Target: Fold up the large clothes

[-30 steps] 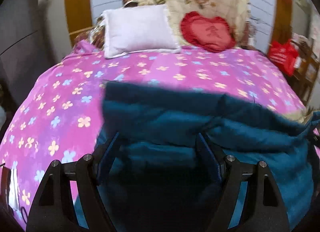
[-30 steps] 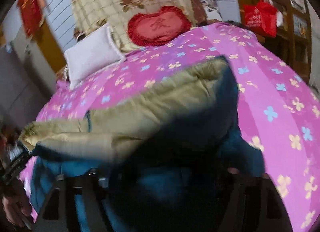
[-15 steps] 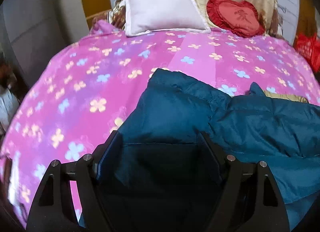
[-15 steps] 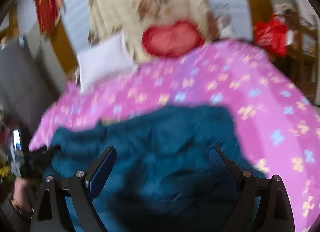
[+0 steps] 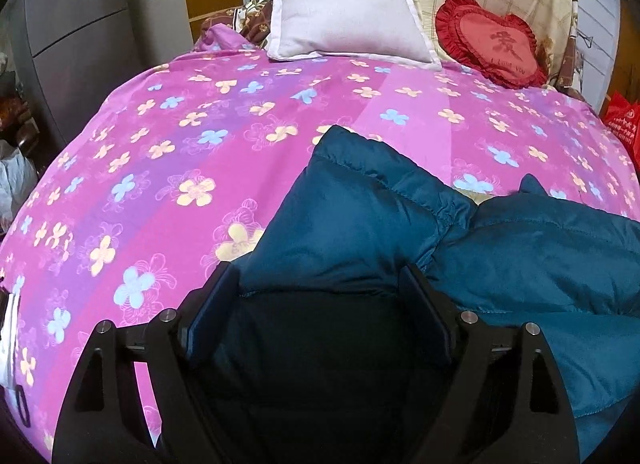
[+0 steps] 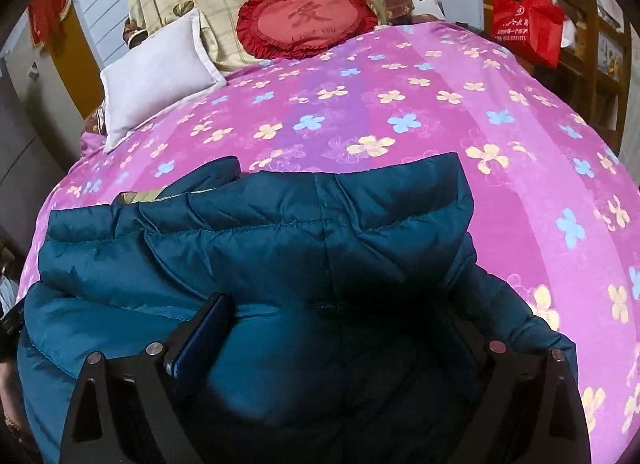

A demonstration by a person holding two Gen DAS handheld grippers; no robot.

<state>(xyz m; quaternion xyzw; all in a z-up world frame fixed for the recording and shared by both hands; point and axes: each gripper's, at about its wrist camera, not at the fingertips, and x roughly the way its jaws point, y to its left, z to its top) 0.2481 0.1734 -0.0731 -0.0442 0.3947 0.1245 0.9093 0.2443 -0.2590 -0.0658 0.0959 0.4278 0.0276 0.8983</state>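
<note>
The olive lining I saw flipped up is folded under — my left gripper (image 5: 320, 284) and right gripper (image 6: 340, 316) both gape wide over the teal puffer jacket (image 6: 280, 248) on the pink floral bedspread (image 5: 200, 136).

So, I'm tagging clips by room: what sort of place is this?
Most likely a home bedroom: a bed with a flowered pink cover, a white pillow and a red heart cushion at its head.

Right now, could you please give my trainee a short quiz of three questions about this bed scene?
1. True or false: the teal padded jacket lies on the floral pink bedspread.
2. Which cushion is heart-shaped: A white pillow, B red cushion?
3. Fill in: both the left gripper and right gripper have their fingers ____.

Key: 1 true; 2 B; 3 open, spread wide over the jacket.
</note>
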